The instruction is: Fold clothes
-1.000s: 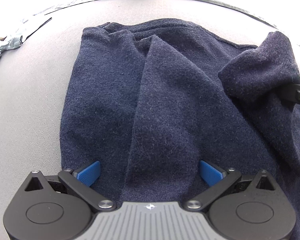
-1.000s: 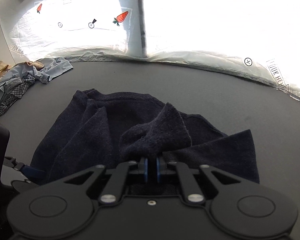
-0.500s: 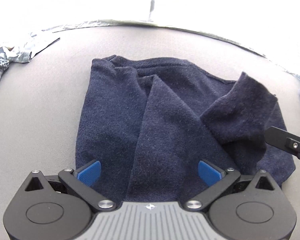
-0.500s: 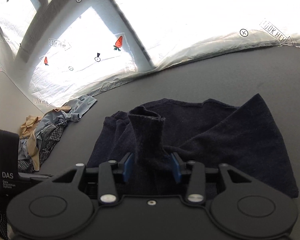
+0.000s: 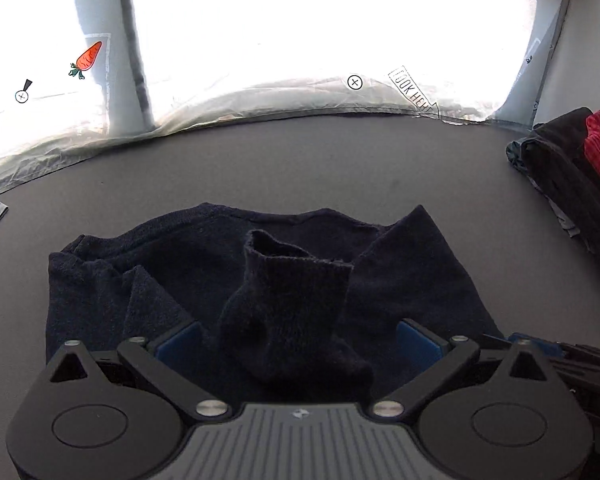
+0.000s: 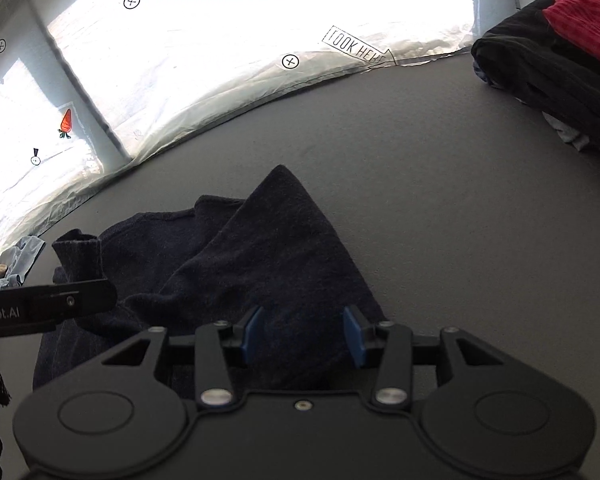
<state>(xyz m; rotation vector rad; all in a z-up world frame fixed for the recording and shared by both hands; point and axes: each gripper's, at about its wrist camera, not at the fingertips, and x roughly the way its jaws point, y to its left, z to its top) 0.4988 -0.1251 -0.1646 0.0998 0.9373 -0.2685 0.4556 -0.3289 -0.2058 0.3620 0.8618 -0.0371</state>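
Note:
A dark navy sweater [image 5: 172, 264] lies partly folded on the grey table [image 5: 340, 160]. Its sleeve [image 5: 288, 304] stands bunched upright in the middle, cuff opening on top, between the spread blue pads of my left gripper [image 5: 296, 344], which is open and holds nothing. In the right wrist view the sweater [image 6: 260, 248] lies ahead with a pointed fold toward the back. My right gripper [image 6: 303, 334] is open over its near edge. The sleeve cuff [image 6: 78, 254] shows at left behind the left gripper's finger [image 6: 60, 300].
A stack of folded black and red clothes [image 5: 580, 176] sits at the table's right edge, also in the right wrist view [image 6: 556, 52]. A pile of light blue and tan clothes [image 6: 16, 260] lies at far left. A bright window wall backs the table.
My right gripper opened and let go of the sleeve, then moved right. The sleeve now stands between the left gripper's pads. Both cameras tilted up toward the window.

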